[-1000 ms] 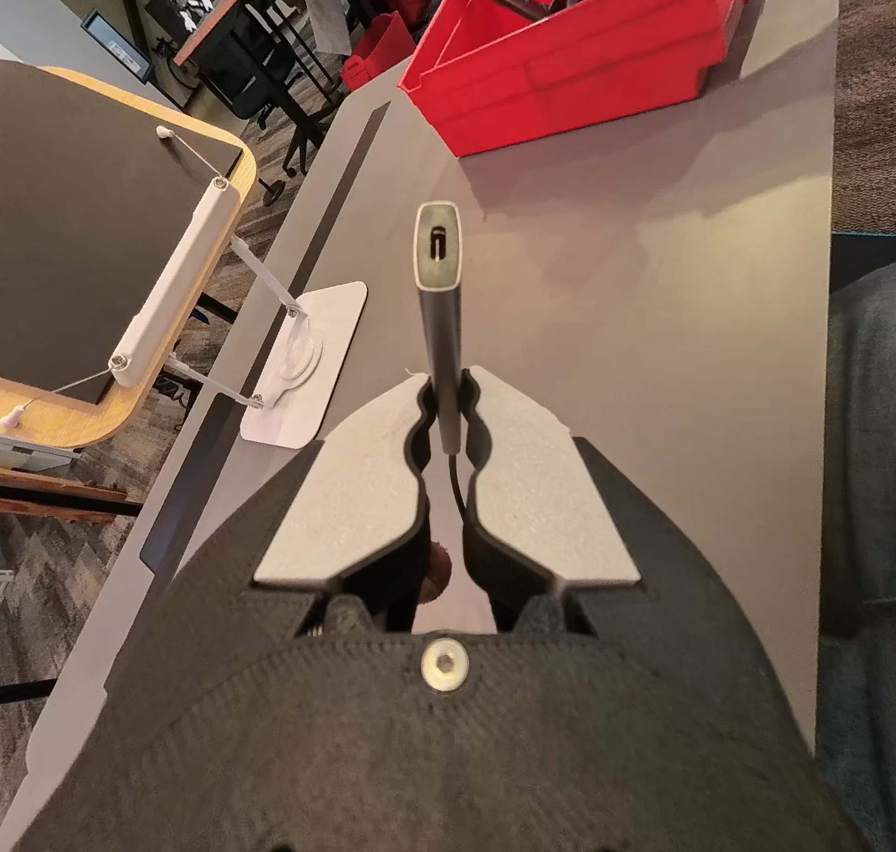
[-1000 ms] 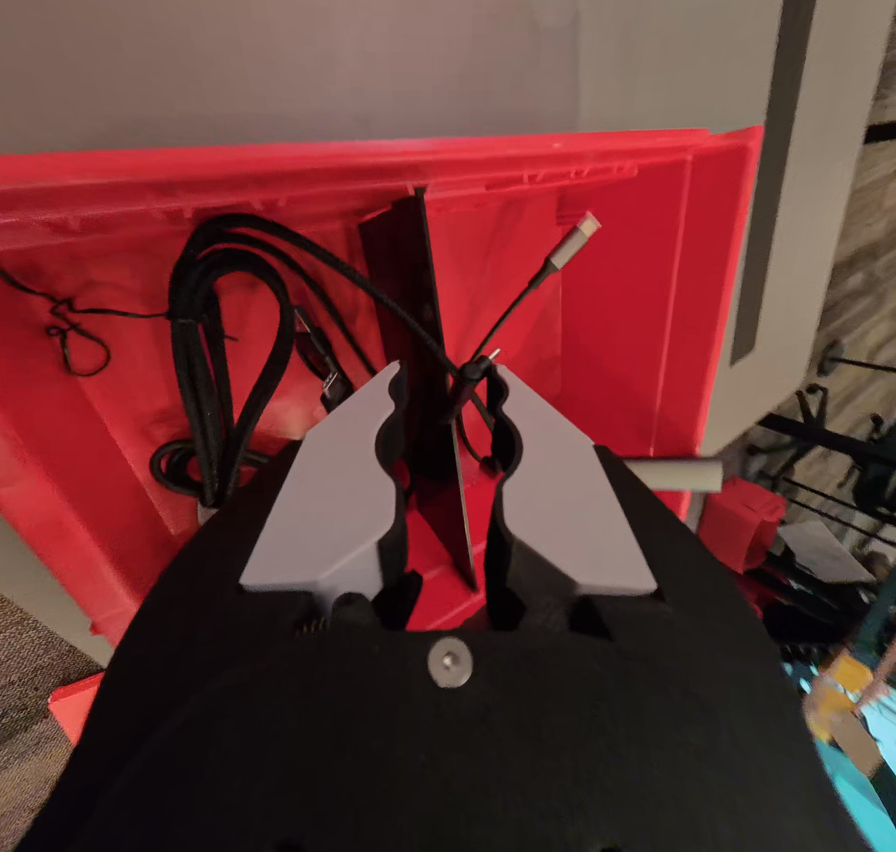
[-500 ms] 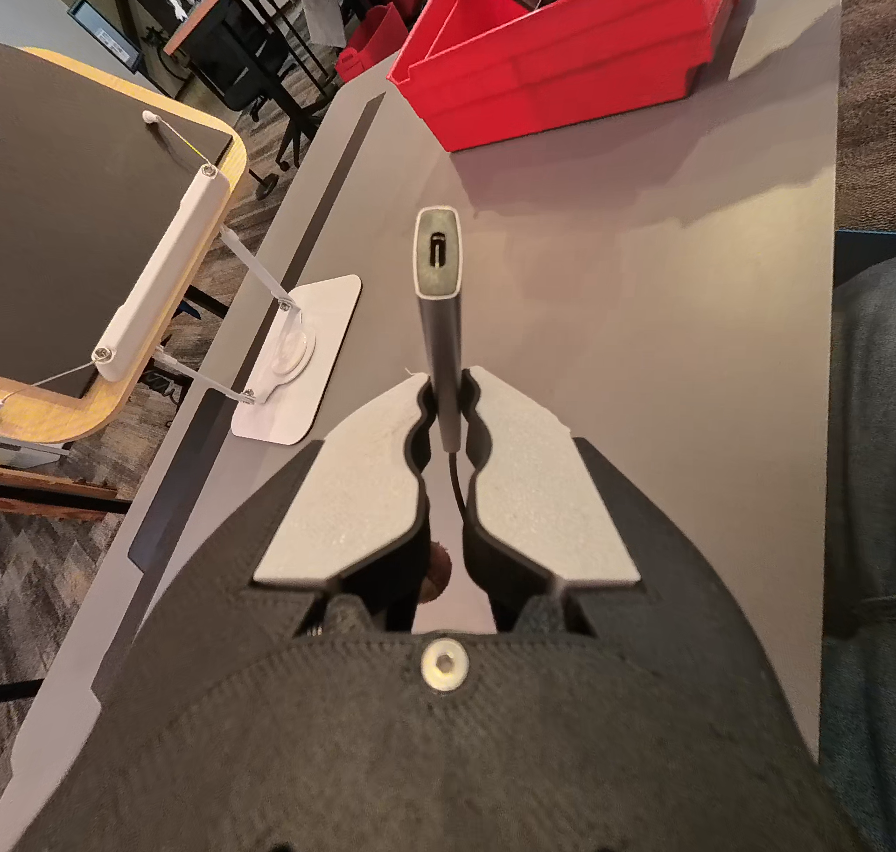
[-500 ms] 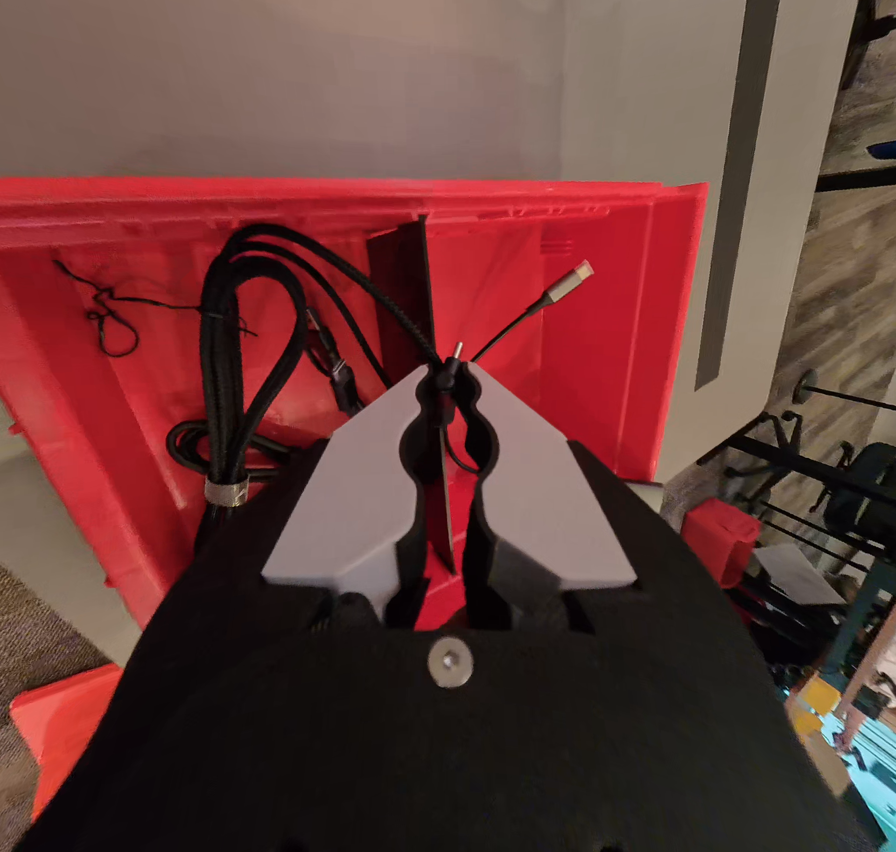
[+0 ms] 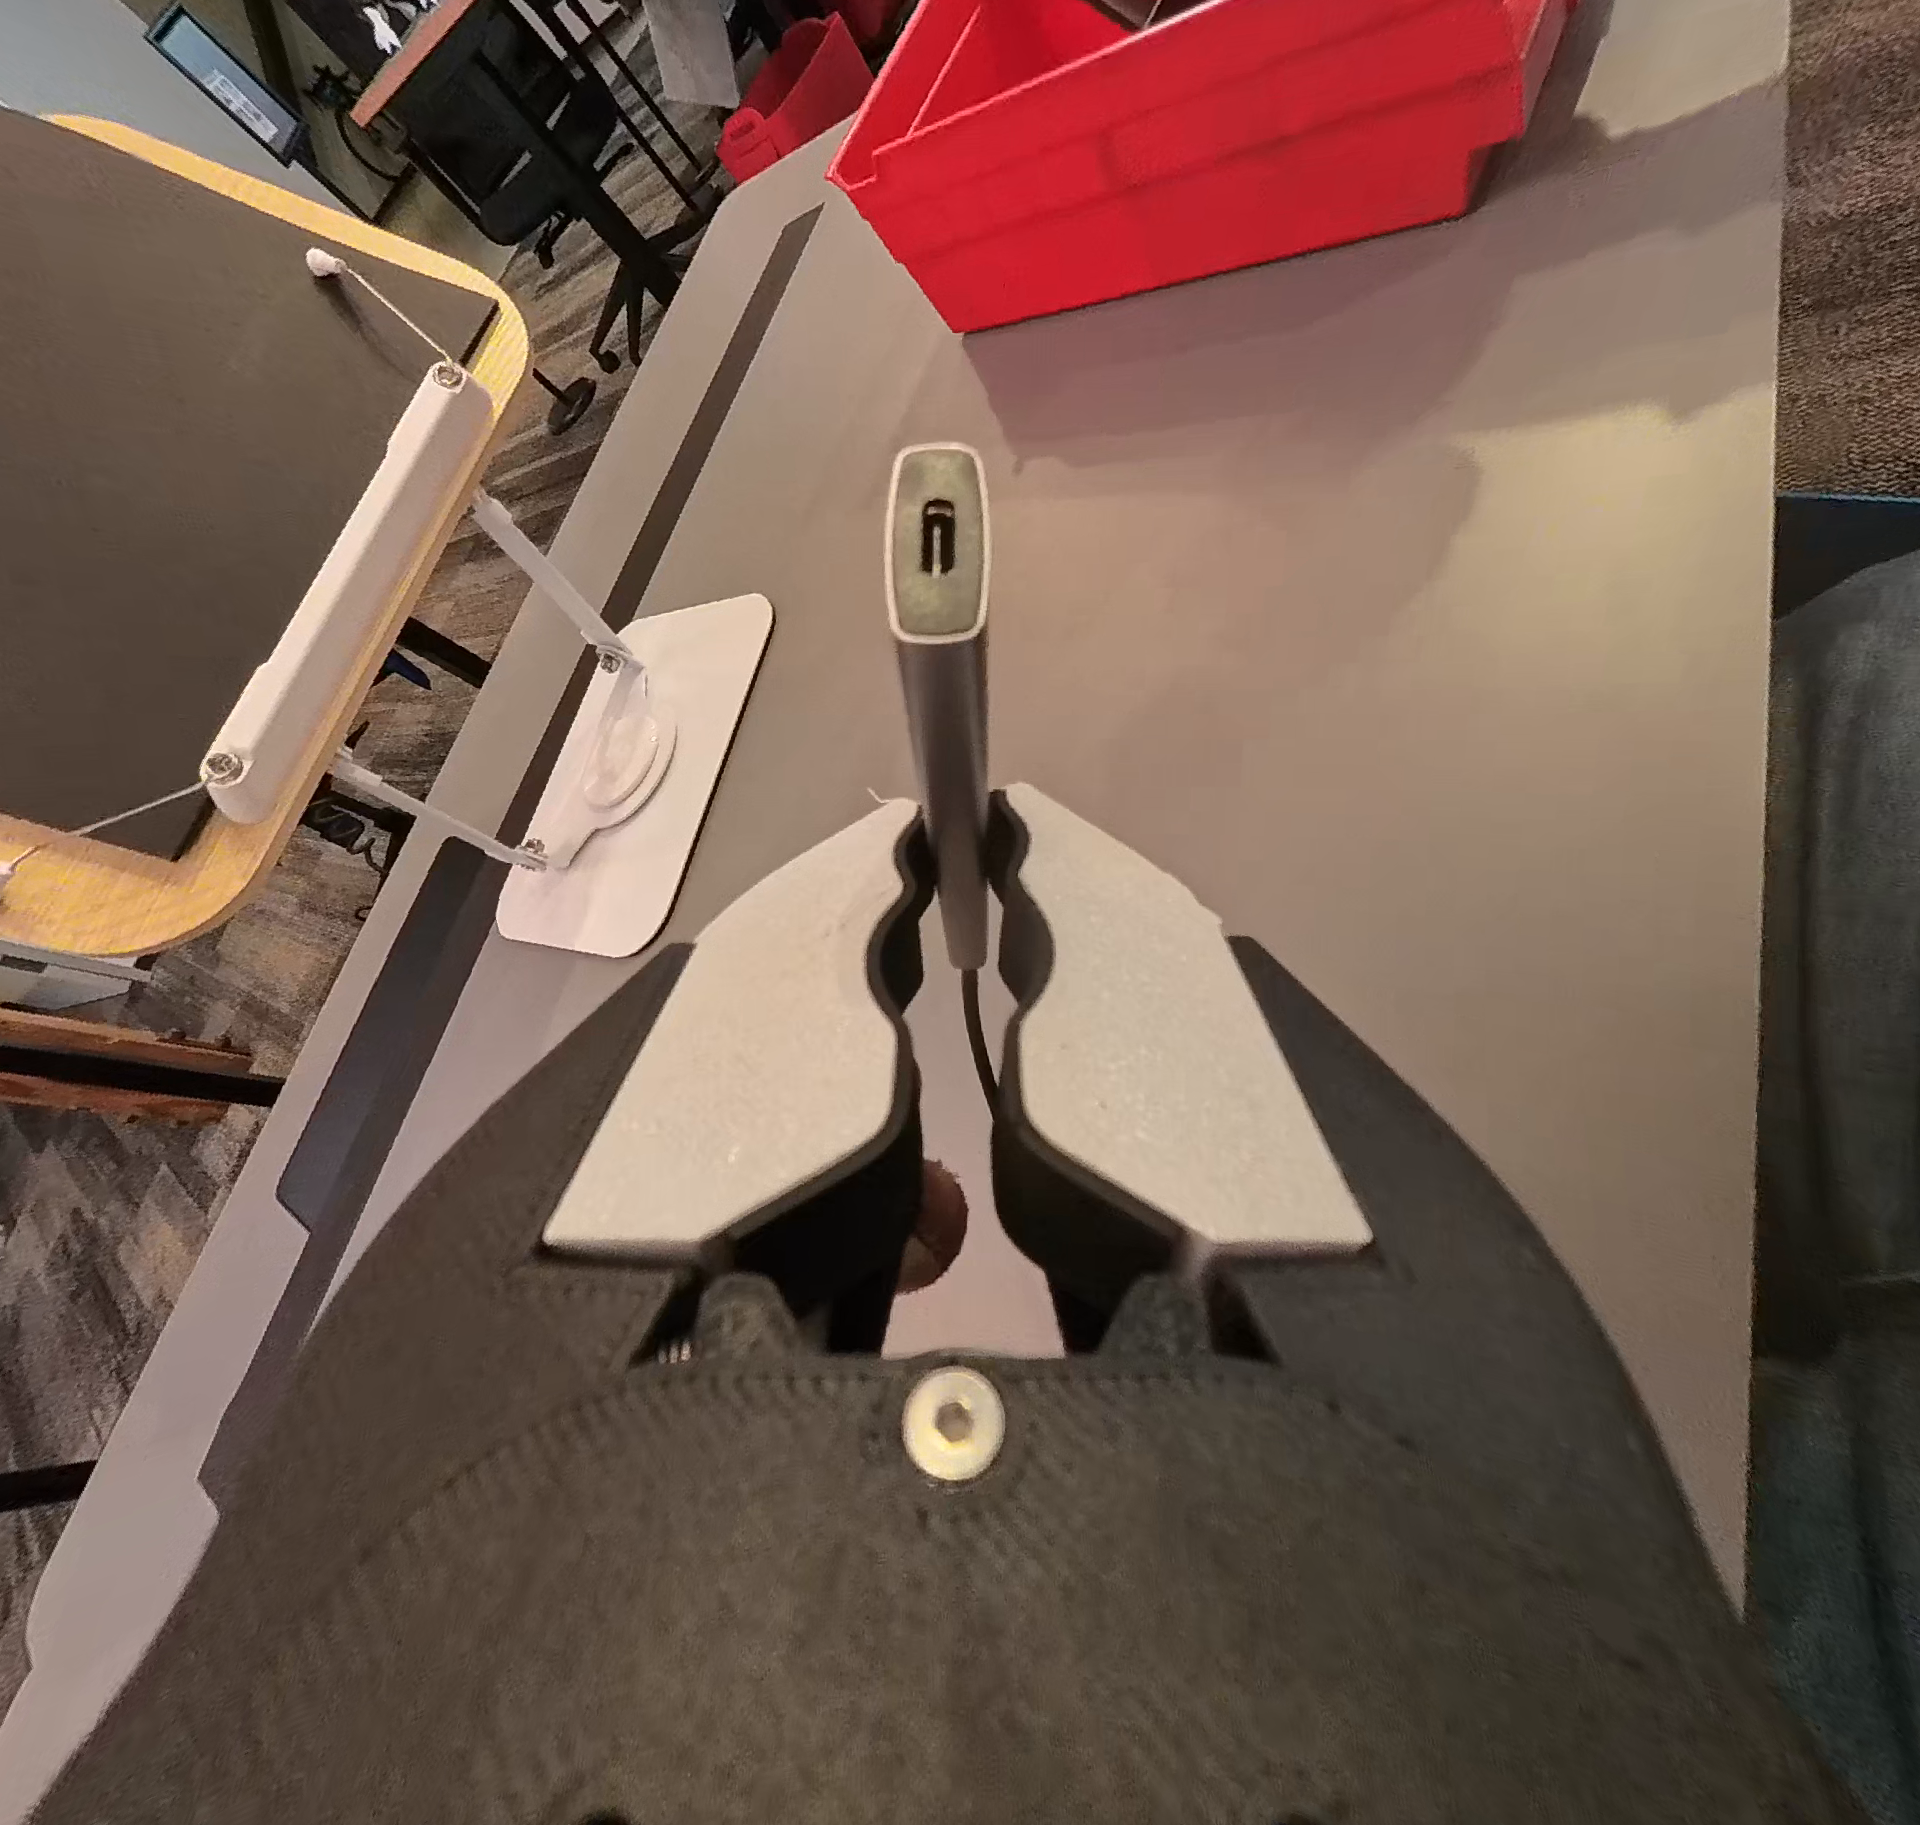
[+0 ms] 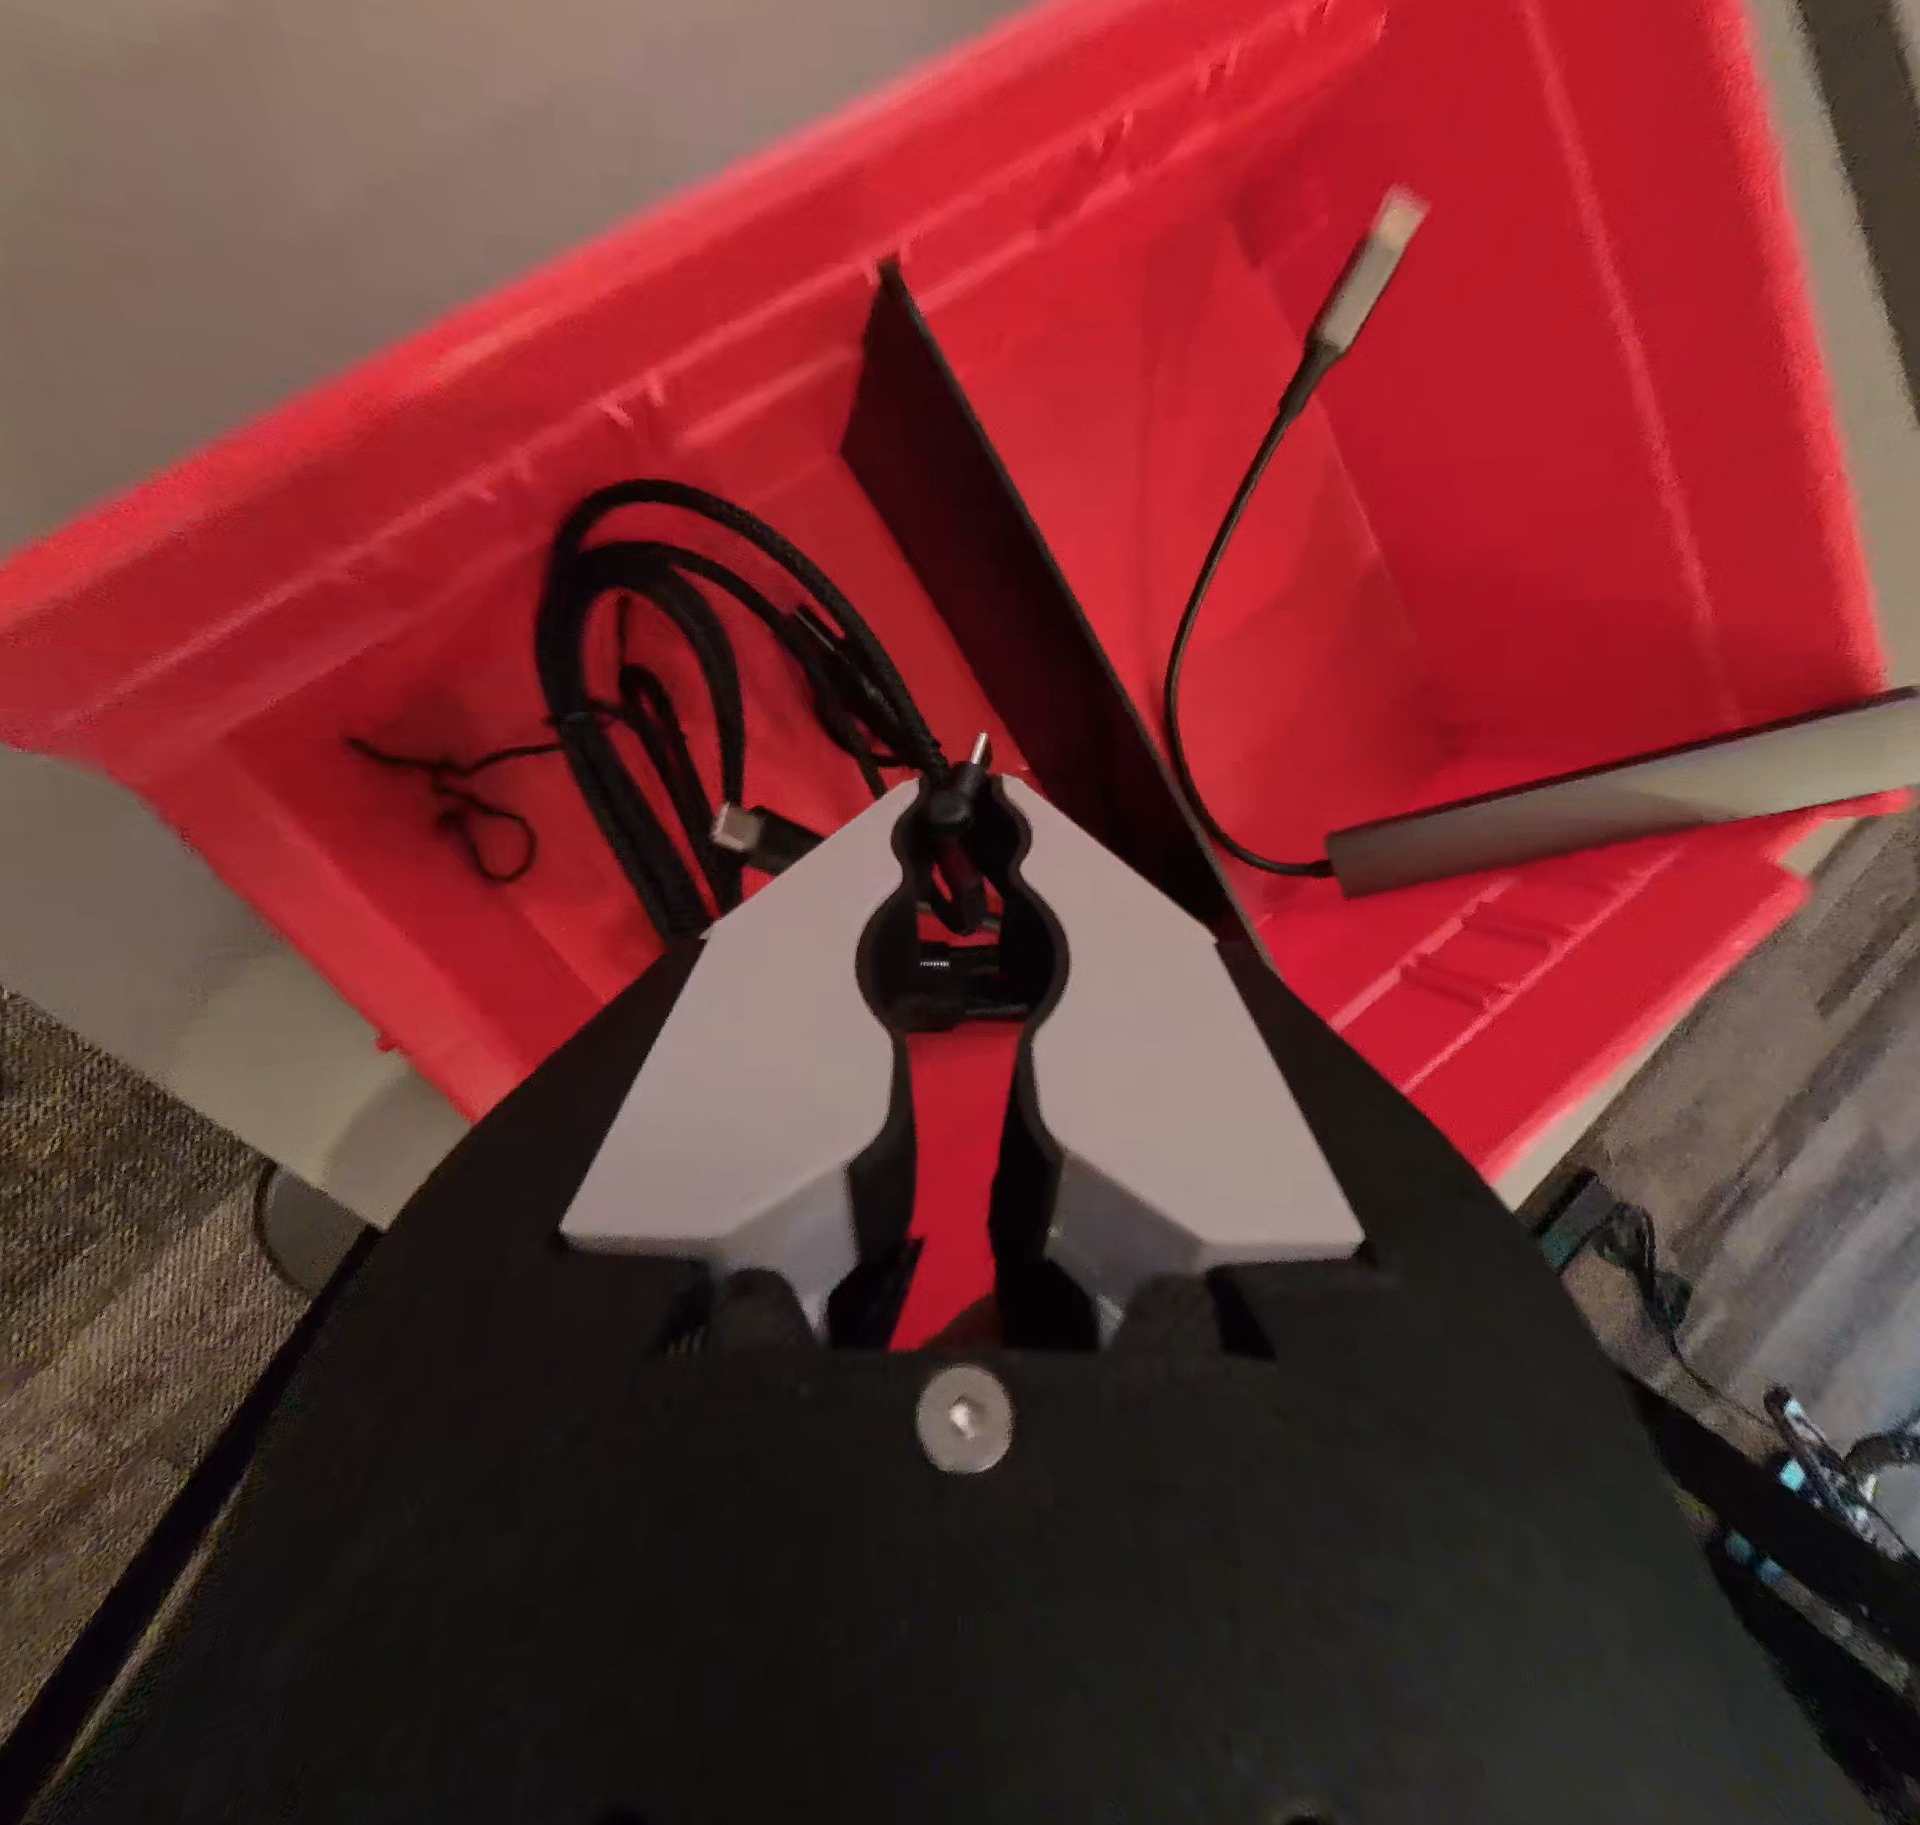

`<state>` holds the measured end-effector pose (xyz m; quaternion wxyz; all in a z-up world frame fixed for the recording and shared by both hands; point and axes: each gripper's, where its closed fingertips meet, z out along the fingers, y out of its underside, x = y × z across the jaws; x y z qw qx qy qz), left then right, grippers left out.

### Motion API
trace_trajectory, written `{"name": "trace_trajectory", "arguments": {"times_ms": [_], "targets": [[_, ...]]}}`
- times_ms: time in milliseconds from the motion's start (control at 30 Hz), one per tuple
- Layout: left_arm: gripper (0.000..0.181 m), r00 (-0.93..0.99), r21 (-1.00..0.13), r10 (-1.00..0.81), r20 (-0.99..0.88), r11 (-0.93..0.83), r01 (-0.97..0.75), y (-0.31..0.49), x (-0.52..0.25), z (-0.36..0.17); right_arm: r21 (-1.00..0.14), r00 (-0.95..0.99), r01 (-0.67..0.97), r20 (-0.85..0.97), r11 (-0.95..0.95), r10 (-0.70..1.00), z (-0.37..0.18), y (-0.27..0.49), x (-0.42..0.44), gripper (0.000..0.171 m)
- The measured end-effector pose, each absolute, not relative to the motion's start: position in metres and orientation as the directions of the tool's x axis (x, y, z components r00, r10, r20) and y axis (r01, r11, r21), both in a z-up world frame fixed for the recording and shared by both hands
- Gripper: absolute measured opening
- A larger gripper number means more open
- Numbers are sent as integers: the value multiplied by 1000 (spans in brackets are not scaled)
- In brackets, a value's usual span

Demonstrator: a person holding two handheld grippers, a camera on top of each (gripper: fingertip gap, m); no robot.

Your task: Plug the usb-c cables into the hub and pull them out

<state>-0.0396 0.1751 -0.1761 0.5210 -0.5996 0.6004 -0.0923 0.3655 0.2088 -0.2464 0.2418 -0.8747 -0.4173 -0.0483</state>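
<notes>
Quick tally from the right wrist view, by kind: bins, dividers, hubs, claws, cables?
Bin: 1
Divider: 1
Hub: 1
Claw: 1
Cables: tangled, cannot count; the claw grips one plug
Total: 4, cables aside

in the left wrist view the hub (image 5: 940, 695) sticks out toward 12 o'clock from between the left gripper (image 5: 958, 819) fingers, above the table (image 5: 1403, 736). the bin (image 5: 1195, 144) sits on the table at 1 o'clock, a stand (image 5: 634, 788) at 10 o'clock. in the right wrist view a divider (image 6: 997, 570) splits the bin; coiled cables (image 6: 665, 695) lie at 11 o'clock of it, and the right gripper (image 6: 961, 809) pinches a cable plug (image 6: 961, 788).
</notes>
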Motion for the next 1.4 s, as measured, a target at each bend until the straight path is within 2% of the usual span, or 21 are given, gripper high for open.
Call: {"name": "trace_trajectory", "arguments": {"times_ms": [167,233,400,533,633,733,867,900,1100,1167,1400], "targets": [[9,261,-733,-814,-519,267,-626,174,-38,-174,-225,592,805,374,-549,714,-297,227,381,5],[9,261,-731,-811,-523,269,-628,173,-38,-173,-180,550,830,422,-528,720,-300,232,384,10],[9,268,-733,-809,-524,267,-626,175,-39,-173,-251,552,834,371,-492,746,-266,225,373,31],[9,267,-734,-809,-523,269,-624,175,-38,-173,-253,537,843,365,-474,761,-243,213,377,35],[9,266,-733,-809,-525,270,-624,174,-38,-174,-286,540,840,353,-461,764,-228,206,373,50],[9,267,-733,-808,-525,271,-624,174,-38,-173,-246,526,850,370,-465,766,-223,201,379,58],[9,267,-732,-805,-530,275,-624,174,-39,-170,-270,510,857,319,-439,799,-220,191,369,65],[9,268,-732,-804,-530,275,-624,174,-39,-170,-227,497,867,307,-444,812,-224,186,372,60],[9,260,-726,-805,-533,278,-629,173,-37,-172,123,358,912,227,-391,906,-283,159,402,69],[9,260,-726,-805,-534,278,-629,172,-38,-172,210,341,900,206,-382,917,-297,148,418,62],[9,279,-734,-801,-530,268,-624,177,-40,-170,87,399,891,316,-445,861,-253,150,423,72]]}}
